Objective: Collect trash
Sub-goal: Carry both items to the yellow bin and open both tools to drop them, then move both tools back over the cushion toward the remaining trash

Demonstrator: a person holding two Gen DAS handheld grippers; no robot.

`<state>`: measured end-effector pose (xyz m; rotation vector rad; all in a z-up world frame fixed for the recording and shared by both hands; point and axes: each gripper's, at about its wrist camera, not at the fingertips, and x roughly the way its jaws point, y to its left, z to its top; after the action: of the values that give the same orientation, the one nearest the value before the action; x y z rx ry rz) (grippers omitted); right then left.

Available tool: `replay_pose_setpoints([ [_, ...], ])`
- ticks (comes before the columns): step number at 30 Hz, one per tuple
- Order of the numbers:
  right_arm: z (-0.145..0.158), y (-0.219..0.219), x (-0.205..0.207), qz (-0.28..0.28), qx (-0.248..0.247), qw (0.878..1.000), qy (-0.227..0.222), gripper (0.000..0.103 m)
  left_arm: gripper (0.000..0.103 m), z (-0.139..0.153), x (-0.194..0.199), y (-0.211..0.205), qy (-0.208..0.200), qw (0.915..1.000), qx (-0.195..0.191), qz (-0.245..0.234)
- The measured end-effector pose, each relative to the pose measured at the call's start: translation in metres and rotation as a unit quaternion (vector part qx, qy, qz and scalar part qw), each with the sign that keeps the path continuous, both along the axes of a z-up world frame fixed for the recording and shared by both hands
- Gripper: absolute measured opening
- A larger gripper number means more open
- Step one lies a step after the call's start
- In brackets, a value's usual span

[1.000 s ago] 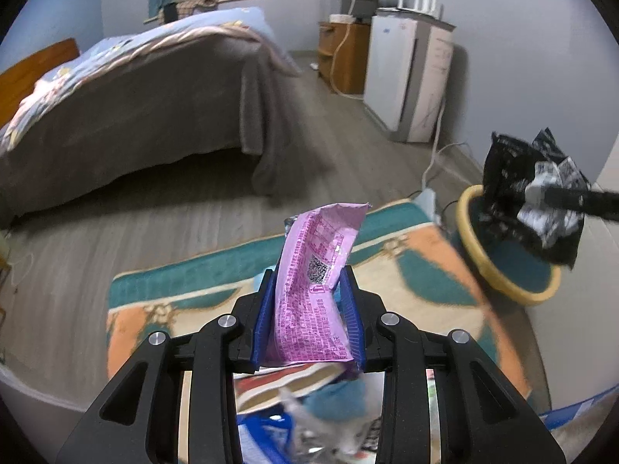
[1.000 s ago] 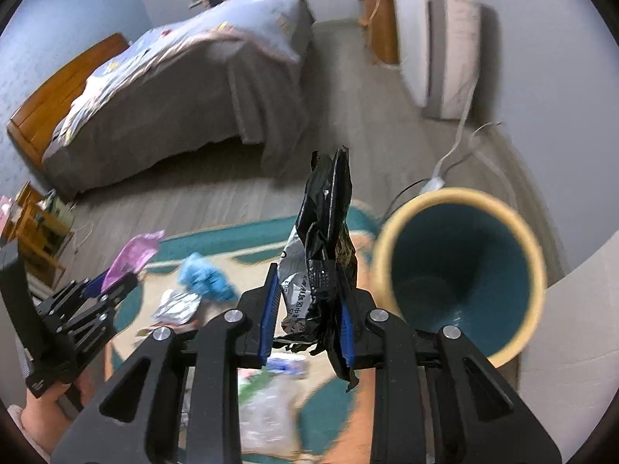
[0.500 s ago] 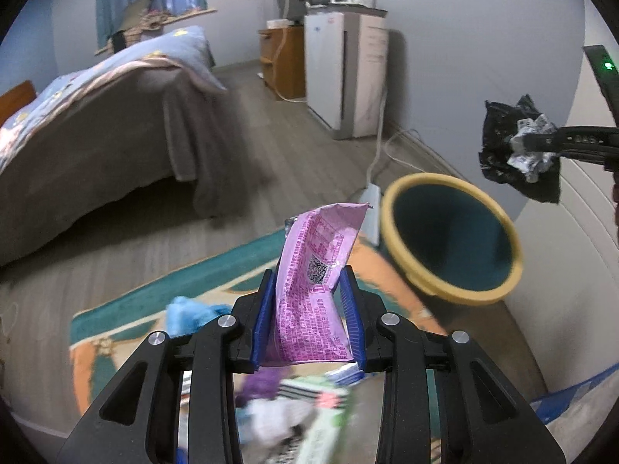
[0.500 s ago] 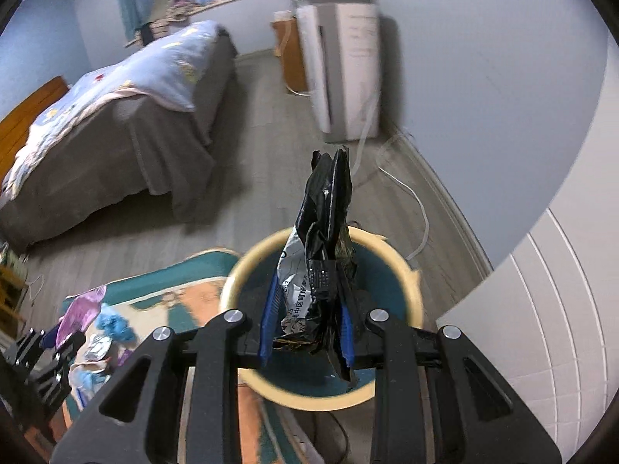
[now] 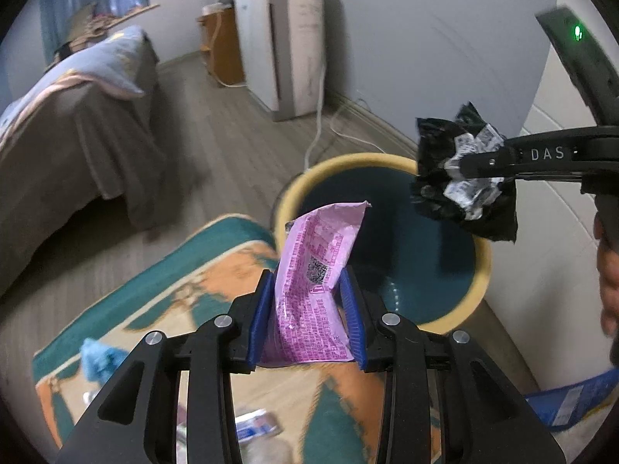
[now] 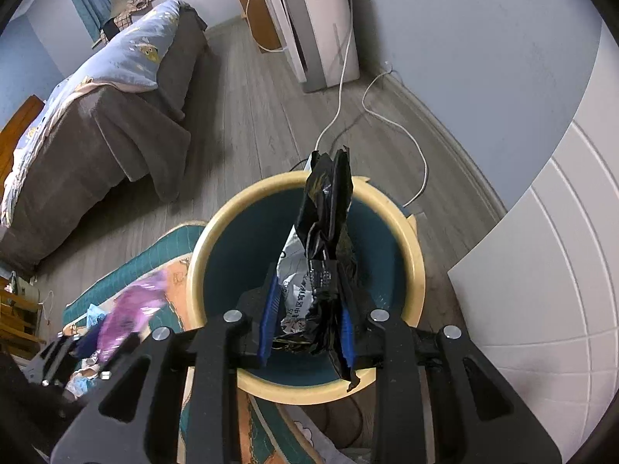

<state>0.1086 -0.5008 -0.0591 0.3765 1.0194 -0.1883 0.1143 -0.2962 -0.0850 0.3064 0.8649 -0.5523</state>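
Note:
My left gripper (image 5: 307,309) is shut on a pink wrapper (image 5: 315,282) and holds it above the rug, just short of the bin (image 5: 294,189). The bin is teal inside with a yellow rim. My right gripper (image 6: 307,317) is shut on a black crumpled wrapper (image 6: 325,255) and holds it directly over the bin's opening (image 6: 240,255). In the left wrist view the black wrapper (image 5: 460,178) hangs over the bin's right rim. In the right wrist view the pink wrapper (image 6: 127,313) shows blurred at lower left.
A patterned rug (image 5: 193,282) carries loose trash, including a blue crumpled piece (image 5: 98,357). A bed (image 6: 96,116) stands to the left. A white appliance (image 6: 321,19) and cables (image 6: 406,147) lie beyond the bin. A white panel (image 6: 541,270) stands right of it.
Both grippers have moved toward the bin. The black wrapper went from beside the bin to directly above its opening. The pink wrapper has come close to the bin's near rim.

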Motion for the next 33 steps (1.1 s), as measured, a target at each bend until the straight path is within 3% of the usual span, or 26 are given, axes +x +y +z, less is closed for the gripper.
replay_pose_setpoints([
  [4, 0.000, -0.003, 0.002, -0.006, 0.012, 1.000, -0.003, 0.028, 0.039, -0.009, 0.005, -0.022, -0.004, 0.9998, 0.012, -0.013],
  [7, -0.001, -0.004, 0.003, -0.010, 0.014, 1.000, -0.004, 0.036, 0.055, -0.012, 0.007, -0.031, -0.005, 0.9998, 0.014, -0.012],
  [13, 0.001, -0.006, 0.006, -0.021, 0.008, 1.000, -0.010, 0.065, 0.082, -0.012, 0.003, -0.029, -0.016, 0.9997, 0.017, -0.010],
  [15, 0.003, -0.004, 0.005, -0.023, 0.002, 1.000, -0.014, 0.080, 0.091, -0.013, 0.002, -0.025, -0.019, 0.9996, 0.019, 0.001],
  [21, 0.006, 0.001, 0.006, -0.021, -0.015, 1.000, -0.013, 0.097, 0.093, -0.013, 0.003, -0.008, -0.018, 0.9994, 0.022, 0.021],
  [33, 0.024, 0.036, 0.010, -0.009, -0.031, 0.999, -0.008, 0.097, 0.095, 0.017, -0.007, 0.050, -0.017, 0.9983, -0.007, 0.054],
])
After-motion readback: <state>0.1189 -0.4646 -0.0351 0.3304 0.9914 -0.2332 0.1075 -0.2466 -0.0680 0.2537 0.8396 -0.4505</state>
